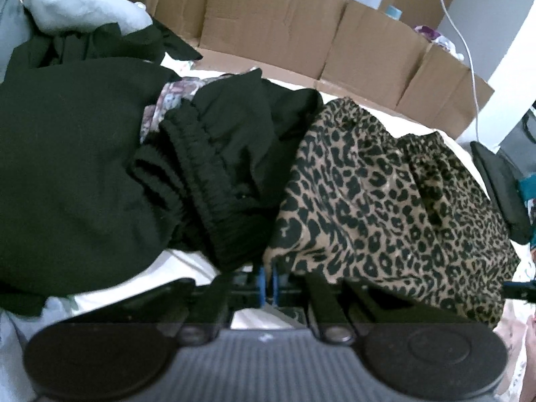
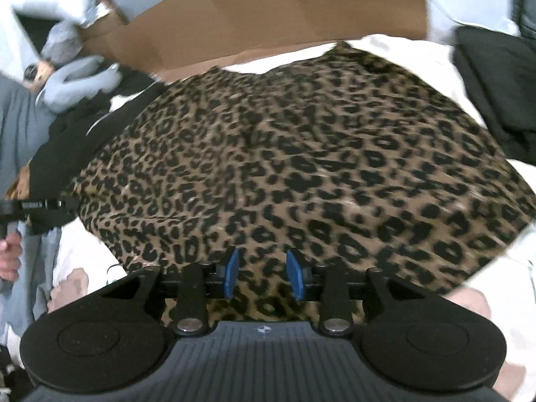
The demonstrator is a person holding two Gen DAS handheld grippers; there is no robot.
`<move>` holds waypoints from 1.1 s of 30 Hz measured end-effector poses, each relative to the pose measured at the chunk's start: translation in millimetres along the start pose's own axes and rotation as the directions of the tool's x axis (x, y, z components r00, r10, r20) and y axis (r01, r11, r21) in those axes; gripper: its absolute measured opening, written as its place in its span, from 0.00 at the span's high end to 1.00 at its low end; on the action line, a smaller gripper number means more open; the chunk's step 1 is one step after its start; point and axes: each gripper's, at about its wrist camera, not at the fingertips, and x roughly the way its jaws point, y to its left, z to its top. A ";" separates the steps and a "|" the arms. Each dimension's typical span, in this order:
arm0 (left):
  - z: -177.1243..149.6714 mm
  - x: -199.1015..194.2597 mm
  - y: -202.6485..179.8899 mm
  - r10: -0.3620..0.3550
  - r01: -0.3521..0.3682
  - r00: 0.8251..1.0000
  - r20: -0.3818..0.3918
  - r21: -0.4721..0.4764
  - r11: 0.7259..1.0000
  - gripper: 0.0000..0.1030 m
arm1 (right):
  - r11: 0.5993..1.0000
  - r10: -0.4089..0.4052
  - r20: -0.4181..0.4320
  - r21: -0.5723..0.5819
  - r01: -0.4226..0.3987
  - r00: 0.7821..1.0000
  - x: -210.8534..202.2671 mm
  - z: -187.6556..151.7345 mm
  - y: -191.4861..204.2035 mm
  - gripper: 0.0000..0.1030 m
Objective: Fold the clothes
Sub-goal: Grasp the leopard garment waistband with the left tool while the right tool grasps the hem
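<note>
The leopard skirt (image 2: 301,154) lies spread on the white bed (image 2: 395,47) beside black clothes (image 1: 214,154), its near-left corner apparently pinched by the left gripper (image 1: 268,281), blue pads together, while the right gripper (image 2: 263,274) hovers spread over the near hem, likely readying a fold.

A home bedroom: heaped clothes (image 1: 83,154) on white bedding (image 2: 385,45), cardboard boxes (image 1: 268,23).

Leopard garment (image 2: 301,154) covers most of the white sheet (image 2: 395,47). Bare strip only along its far edge. Black clothes pile (image 1: 83,154) blocks left, touching the garment. Cardboard wall (image 1: 274,26) closes the back. Black cushion (image 2: 495,83) crowds far right.
</note>
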 end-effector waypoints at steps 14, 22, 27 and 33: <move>14.3 -32.5 -33.0 -0.023 0.023 1.000 0.015 -0.043 0.999 0.96 | 0.996 -0.003 -0.119 -0.094 -0.009 0.993 75.9 6.8 31.9 0.92; 17.9 -34.2 -42.4 -0.017 0.018 1.000 0.014 -0.048 0.999 0.96 | 0.998 -0.021 -0.163 -0.060 0.011 0.986 77.0 -22.9 33.3 0.92; 20.4 -36.4 -46.7 -0.016 0.017 1.000 0.014 -0.042 0.999 0.96 | 1.000 -0.015 -0.170 -0.003 0.015 0.985 69.5 -36.1 33.2 0.92; 18.7 -39.4 -49.2 -0.006 0.007 1.000 0.009 -0.042 0.999 0.96 | 1.000 -0.030 -0.176 0.004 0.031 0.984 69.9 -45.0 39.8 0.92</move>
